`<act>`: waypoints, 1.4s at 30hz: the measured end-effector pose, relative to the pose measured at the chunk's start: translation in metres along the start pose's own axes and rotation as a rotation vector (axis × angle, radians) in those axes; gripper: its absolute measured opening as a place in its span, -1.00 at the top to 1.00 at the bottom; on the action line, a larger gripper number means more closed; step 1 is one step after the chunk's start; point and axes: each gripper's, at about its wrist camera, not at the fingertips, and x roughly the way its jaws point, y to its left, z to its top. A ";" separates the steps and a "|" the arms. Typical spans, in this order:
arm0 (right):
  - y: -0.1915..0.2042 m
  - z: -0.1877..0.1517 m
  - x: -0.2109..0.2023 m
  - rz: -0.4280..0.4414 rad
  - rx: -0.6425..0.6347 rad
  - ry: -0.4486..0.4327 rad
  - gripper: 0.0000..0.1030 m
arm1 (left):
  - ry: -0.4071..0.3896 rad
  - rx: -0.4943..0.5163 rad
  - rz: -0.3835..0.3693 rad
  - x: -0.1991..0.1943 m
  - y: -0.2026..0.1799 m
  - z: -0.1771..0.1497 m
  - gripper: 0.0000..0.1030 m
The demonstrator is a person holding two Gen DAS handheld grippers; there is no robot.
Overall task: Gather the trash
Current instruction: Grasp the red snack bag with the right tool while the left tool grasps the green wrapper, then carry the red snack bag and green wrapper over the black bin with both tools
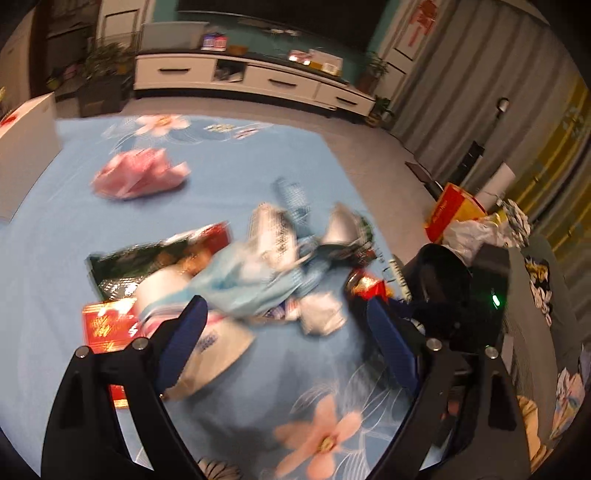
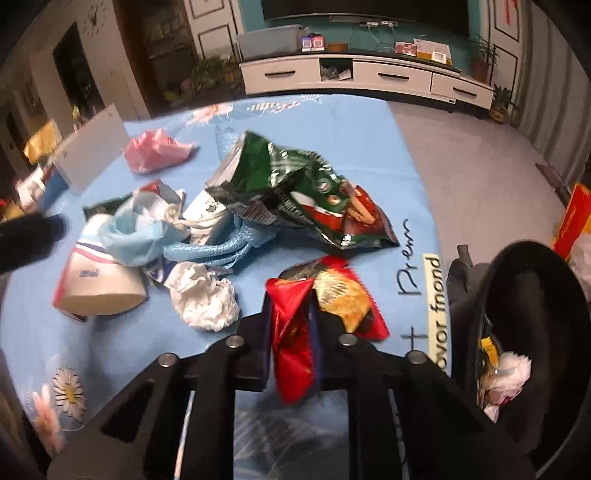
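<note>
The red snack wrapper [image 2: 295, 354] is pinched at its near edge by the right tool [image 2: 290, 332], just above the blue-clothed counter [image 2: 369, 147]. Being light, crinkly and slippery, it is best gripped on a fold. The left tool [image 1: 284, 332] is spread wide, empty.

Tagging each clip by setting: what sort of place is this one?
Most likely a home living room: a white TV cabinet under a dark wall screen, potted plants, and a floral blue cloth strewn with wrappers.
</note>
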 end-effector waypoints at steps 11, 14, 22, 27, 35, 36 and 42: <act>-0.061 -0.022 -0.062 0.109 0.262 -0.167 0.77 | 0.058 0.155 -0.067 0.071 -0.057 0.059 -0.71; -0.068 -0.023 -0.067 0.112 0.279 -0.184 0.77 | 0.083 0.160 -0.053 0.094 -0.062 0.069 -0.60; -0.074 -0.023 -0.071 0.129 0.312 -0.204 0.77 | 0.164 0.158 -0.050 0.123 -0.058 0.061 0.36; -0.073 -0.027 -0.076 0.126 0.320 -0.212 0.77 | 0.164 0.173 -0.066 0.112 -0.059 0.047 0.66; -0.075 -0.035 -0.099 0.110 0.335 -0.249 0.77 | 0.065 0.219 -0.052 0.060 -0.077 0.029 0.69; -0.075 -0.037 -0.104 0.104 0.338 -0.254 0.77 | 0.050 0.230 -0.041 0.053 -0.081 0.026 0.69; -0.082 -0.047 -0.131 0.078 0.360 -0.295 0.77 | -0.011 0.298 -0.002 0.018 -0.110 0.005 0.68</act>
